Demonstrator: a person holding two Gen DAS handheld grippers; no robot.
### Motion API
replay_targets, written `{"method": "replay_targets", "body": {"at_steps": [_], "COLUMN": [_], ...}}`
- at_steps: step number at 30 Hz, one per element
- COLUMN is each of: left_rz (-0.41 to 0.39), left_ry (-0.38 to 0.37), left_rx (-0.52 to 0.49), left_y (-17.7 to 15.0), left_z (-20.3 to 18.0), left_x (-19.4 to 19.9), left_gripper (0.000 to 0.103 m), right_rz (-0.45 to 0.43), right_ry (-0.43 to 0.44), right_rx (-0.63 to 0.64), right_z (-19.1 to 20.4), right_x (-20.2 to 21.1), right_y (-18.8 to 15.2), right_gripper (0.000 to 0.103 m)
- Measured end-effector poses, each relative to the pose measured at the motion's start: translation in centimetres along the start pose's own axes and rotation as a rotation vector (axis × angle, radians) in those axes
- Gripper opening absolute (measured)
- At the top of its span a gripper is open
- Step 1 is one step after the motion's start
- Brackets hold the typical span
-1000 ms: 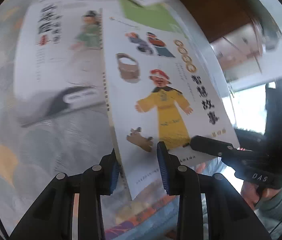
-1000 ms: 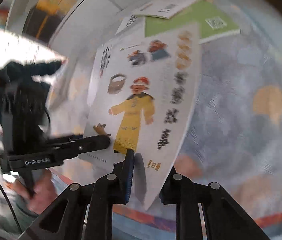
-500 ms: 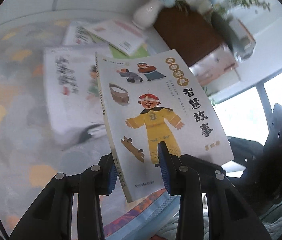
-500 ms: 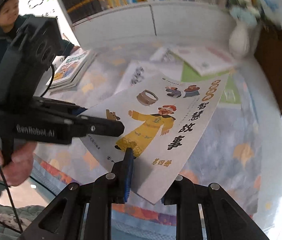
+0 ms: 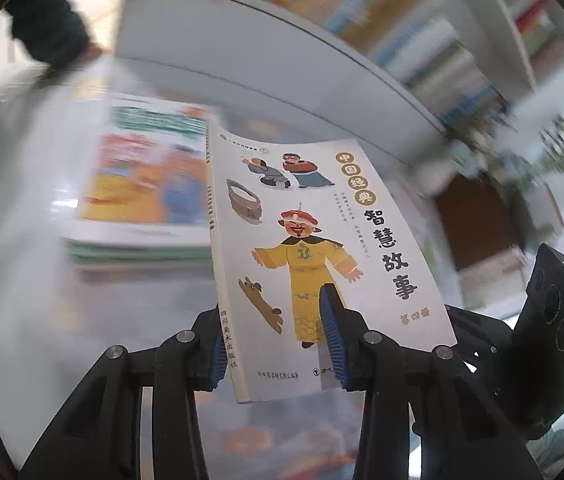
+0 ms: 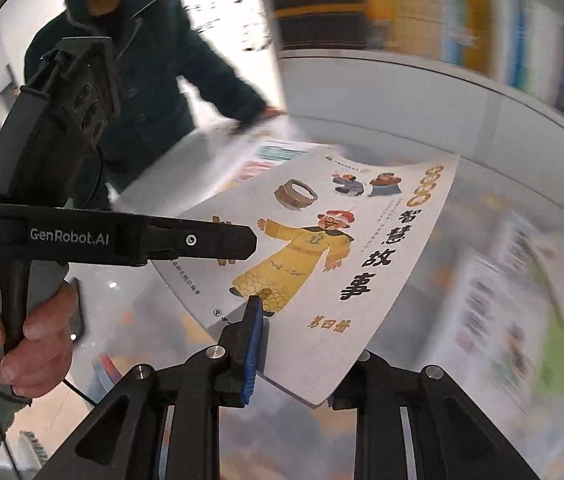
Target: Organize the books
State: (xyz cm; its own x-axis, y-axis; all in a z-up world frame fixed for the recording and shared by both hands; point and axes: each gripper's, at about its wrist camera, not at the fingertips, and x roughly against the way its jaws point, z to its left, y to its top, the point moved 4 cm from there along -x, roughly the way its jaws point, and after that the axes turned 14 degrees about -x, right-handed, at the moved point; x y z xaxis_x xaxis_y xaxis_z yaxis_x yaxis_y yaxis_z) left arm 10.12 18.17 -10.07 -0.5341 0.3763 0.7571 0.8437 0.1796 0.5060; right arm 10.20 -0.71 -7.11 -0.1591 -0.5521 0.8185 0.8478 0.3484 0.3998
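The book (image 5: pixel 322 264) had a white cover with a yellow-robed cartoon figure, black characters and gold discs. The gripper pads (image 5: pixel 332 336) were blue on black fingers. A bystander's coat (image 6: pixel 150 80) was dark green.

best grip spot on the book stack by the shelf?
Take the stack at its near edge, coming in level from the front with one finger above the top cover and one under the bottom book. It lies flat with that edge exposed; the held book overlaps its right side. Blur hides the details.

white paperback (image 5: pixel 322 248) with yellow-robed figure, tilted, held above table
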Motion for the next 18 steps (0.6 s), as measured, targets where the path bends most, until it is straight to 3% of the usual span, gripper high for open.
{"method": "replay_targets", "body": {"at_steps": [4, 7, 13, 18], "left_rz": [-0.001, 0.003, 0.023, 0.024], "left_ry": [0.036, 0.012, -0.029, -0.049], "left_rx": [0.063, 0.115, 0.163, 0.221], "left_y": [0.9, 1.6, 2.1, 2.0], "left_z": [5.7, 8.5, 11.5, 13.1], "left_x": [-0.5, -1.8, -4.2, -5.0], "left_gripper": [0.036, 0.036, 0.036, 0.036], "right_rz": [0.047, 0.101, 0.150, 0.183], "right_ry": [0.062, 0.084, 0.068, 0.051], "right_rx": [-0.025, -0.102, -0.170, -0.210], "right_z": [2.5, 2.3, 1.4, 0.9], "right_x": [-6.2, -10.2, -14.0, -15.9], "right_y": [3.1, 5.2, 7.7, 8.0], "right_gripper": [0.024, 0.024, 0.024, 0.024]}}
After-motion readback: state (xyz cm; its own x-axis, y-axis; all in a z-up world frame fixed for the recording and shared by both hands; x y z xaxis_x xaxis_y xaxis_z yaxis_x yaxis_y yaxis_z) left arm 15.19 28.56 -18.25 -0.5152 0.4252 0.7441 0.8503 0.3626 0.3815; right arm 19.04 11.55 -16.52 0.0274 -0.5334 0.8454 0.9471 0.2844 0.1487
